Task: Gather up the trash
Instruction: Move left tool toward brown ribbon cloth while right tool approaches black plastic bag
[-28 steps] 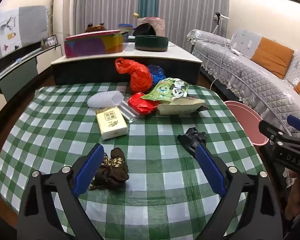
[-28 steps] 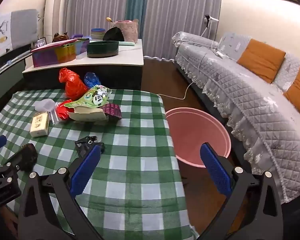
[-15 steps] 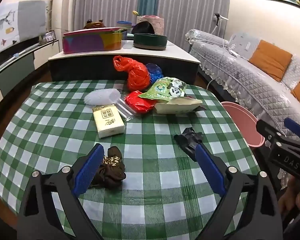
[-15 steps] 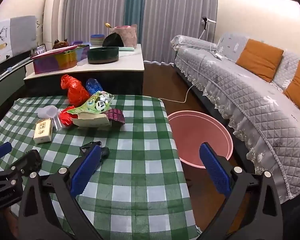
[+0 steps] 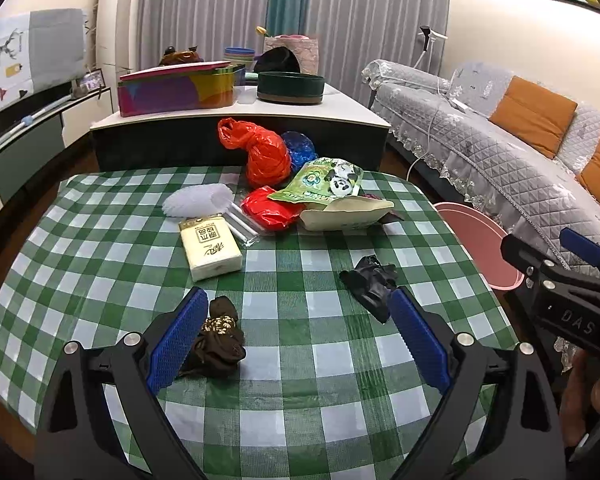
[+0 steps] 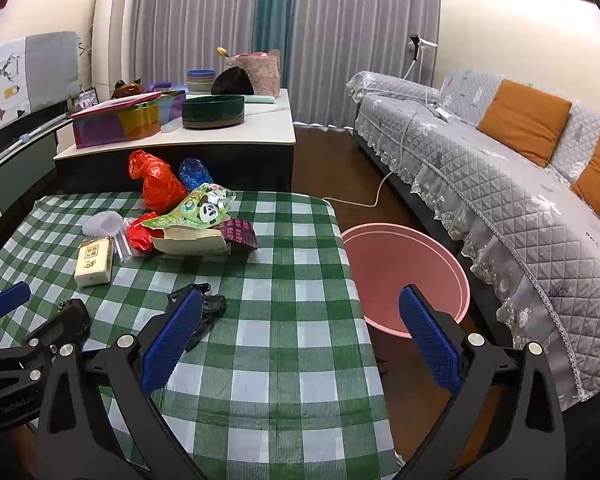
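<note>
Both claws have drawn back slightly and risen. The left claw (image 5: pixel 296 336) hangs released; its left pad touches the brown wrapper (image 5: pixel 219 336). Shift left to centre it, descend, clench; the right claw (image 6: pixel 300 340), also released, waits beside the pink bin (image 6: pixel 404 272).

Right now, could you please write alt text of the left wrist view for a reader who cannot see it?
The open left gripper hovers over a green checked table, with a brown crumpled wrapper beside its left finger and a black crumpled scrap by its right. Farther back lie a tissue pack, red bags and a panda snack bag; a pink bin stands off the table's right edge.
</note>
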